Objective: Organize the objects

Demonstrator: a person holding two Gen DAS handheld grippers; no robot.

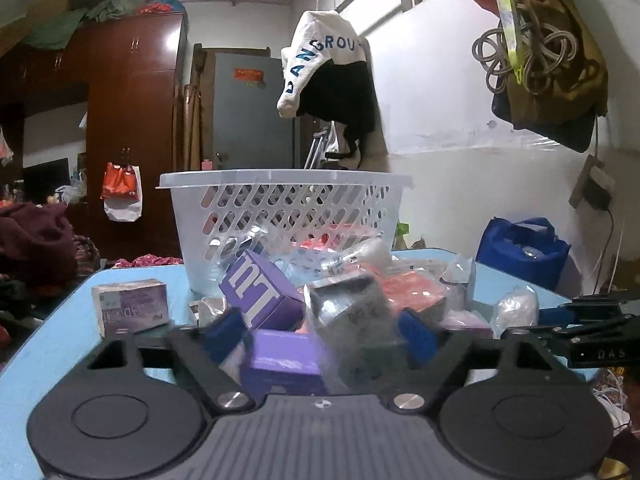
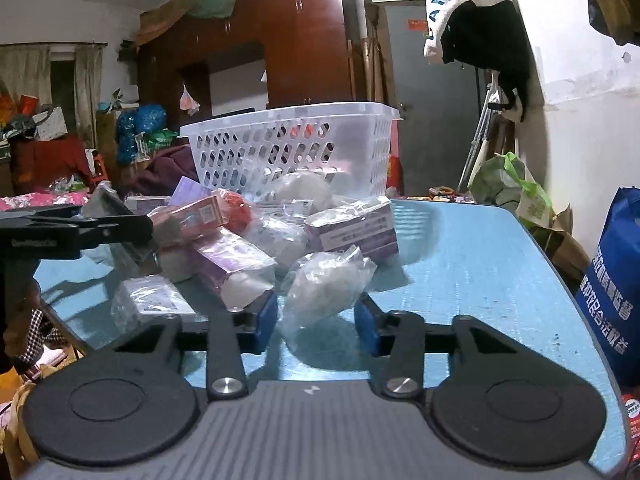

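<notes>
In front of the basket [image 2: 292,148], the right gripper [image 2: 316,322] spreads around a plastic bag [image 2: 324,284]; pinch gently. The left gripper [image 1: 320,334] gapes over boxes [image 1: 280,356].

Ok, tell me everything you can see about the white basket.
The basket is white, translucent plastic, rectangular, with a flat flared rim and walls pierced by rows of slanted oval holes. It stands upright on the far part of the blue table, behind the pile of packets, some of which lie against its near wall. Through the holes, reddish and clear shapes show, though whether they lie inside or behind it cannot be told. Neither gripper touches it.
</notes>
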